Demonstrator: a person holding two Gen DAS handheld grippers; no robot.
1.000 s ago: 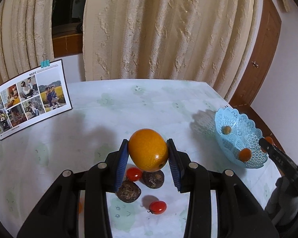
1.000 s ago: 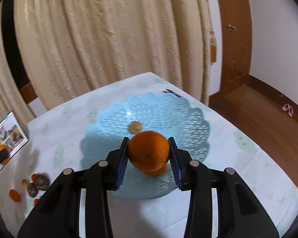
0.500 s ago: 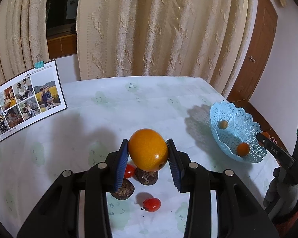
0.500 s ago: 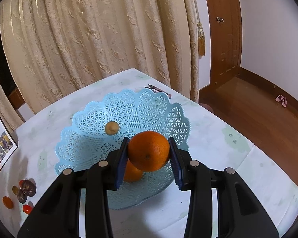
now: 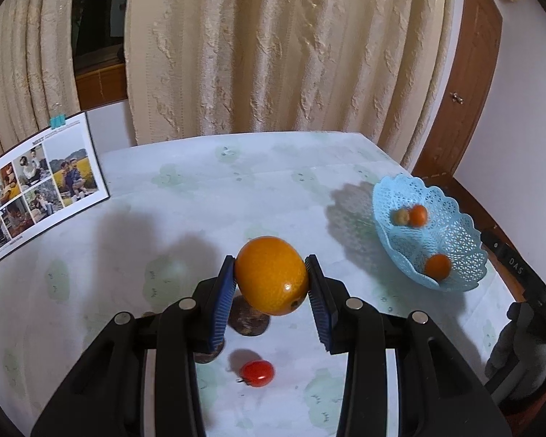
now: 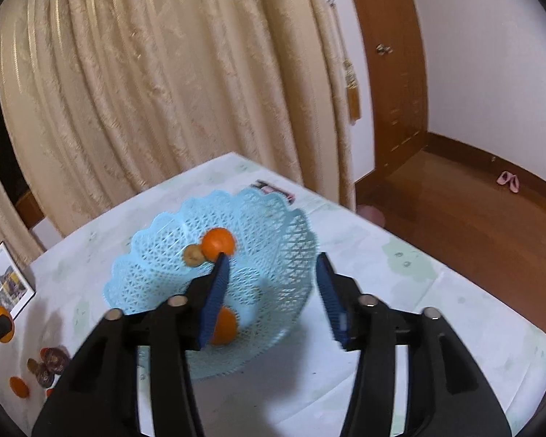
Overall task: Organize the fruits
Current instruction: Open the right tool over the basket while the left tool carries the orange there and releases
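Blue lattice basket [image 6: 273, 225] holds two oranges [image 6: 218, 242] and a small brown fruit [image 6: 193, 255]; right fingers [image 6: 218, 284] opening empty, left fingers [image 5: 222, 302] clamp an orange fruit [image 5: 271, 275].

A table [image 5: 207, 196] covered with a pale cloth printed with faint green motifs. On it, near the right edge, sits a light blue lattice basket [image 5: 458, 247]. At the left a photo collage sheet [image 5: 40, 185] stands propped on the cloth. Toward the front lie a red cherry tomato [image 5: 257, 373] and, just behind it, a dark brown wrinkled fruit [image 5: 247, 322].
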